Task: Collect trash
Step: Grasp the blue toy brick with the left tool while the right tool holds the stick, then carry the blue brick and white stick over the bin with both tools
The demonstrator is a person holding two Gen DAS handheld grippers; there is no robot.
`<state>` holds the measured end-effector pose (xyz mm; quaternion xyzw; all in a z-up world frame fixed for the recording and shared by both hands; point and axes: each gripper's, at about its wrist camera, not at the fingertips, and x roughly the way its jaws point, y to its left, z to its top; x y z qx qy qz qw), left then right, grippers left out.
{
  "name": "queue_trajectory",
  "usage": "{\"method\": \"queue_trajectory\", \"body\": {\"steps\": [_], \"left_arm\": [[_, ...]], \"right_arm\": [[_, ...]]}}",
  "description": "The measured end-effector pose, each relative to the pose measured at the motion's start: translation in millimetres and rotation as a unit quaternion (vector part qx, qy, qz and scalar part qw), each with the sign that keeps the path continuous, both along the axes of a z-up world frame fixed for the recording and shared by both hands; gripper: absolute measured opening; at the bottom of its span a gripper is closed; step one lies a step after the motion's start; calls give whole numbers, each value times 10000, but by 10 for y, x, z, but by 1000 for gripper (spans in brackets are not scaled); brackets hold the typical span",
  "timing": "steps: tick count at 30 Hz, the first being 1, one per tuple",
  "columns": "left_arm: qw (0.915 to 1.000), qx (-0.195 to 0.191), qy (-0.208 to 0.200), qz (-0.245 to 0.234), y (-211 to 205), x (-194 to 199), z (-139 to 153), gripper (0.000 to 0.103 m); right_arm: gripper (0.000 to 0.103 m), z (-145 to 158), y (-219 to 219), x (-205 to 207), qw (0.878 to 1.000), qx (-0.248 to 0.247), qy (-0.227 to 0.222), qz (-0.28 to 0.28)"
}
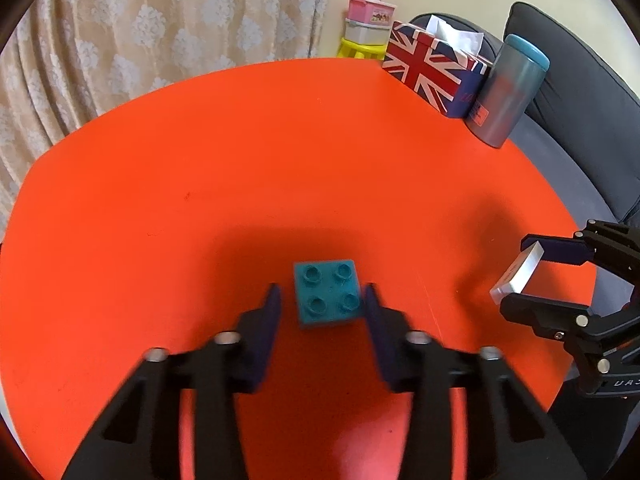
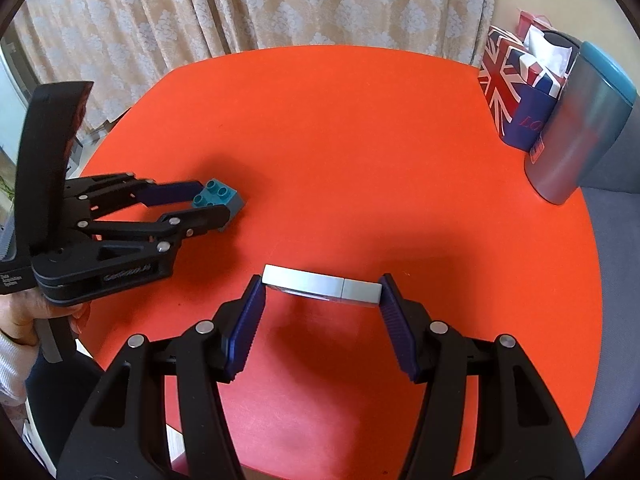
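Left gripper (image 1: 322,292): fingers (image 1: 268,320) are pulled in fairly narrow and sit on either side of a teal toy block (image 1: 328,300) that's lying studs-up on the orange desk (image 1: 240,160). The right-hand finger looks like it's against the block. On the other side there's a thin strip of desk showing between pad and block, so I wouldn't call it a proper squeeze. In the right wrist view the same gripper (image 2: 212,200) comes in low from the side with the block (image 2: 218,196) at its tips, and a hand (image 2: 24,316) is on the handle.

Right gripper (image 2: 320,284): fingers (image 2: 248,320) are clamped on the two ends of a flat white box (image 2: 320,286). It's held crosswise right at the tips, up off the desk with its shadow underneath. The left camera catches that box (image 1: 518,276) off to the right of the block, well apart from it.

Further out past the fingers, at the far right corner of the desk, there's a Union Jack tissue box (image 1: 432,72) with a blue-lidded tumbler (image 1: 508,92) just beside it. A patterned curtain (image 1: 140,20) hangs behind.
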<state>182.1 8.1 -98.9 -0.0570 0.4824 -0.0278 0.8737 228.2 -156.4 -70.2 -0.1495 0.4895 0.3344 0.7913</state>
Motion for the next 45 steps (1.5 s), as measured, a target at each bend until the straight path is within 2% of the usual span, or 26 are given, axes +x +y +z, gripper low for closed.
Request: {"method": "queue_trajectory", "body": {"steps": [12, 25, 31, 37, 45], "left_arm": [[9998, 99, -148, -30, -34, -227, 196, 32], [9988, -23, -464, -142, -191, -1040, 619, 32], [9983, 13, -521, -256, -341, -1420, 724, 32], [9981, -15, -510, -345, -452, -1724, 731, 32], [9984, -114, -386, -394, -561, -2014, 589, 32]], "right_arm": [[58, 142, -23, -131, 9998, 83, -179, 84], [58, 532, -113, -712, 9973, 268, -512, 454], [58, 632, -243, -1079, 9956, 347, -559, 674], [58, 667, -451, -1477, 9942, 441, -527, 828], [58, 545, -588, -1840, 9933, 444, -280, 1028]]}}
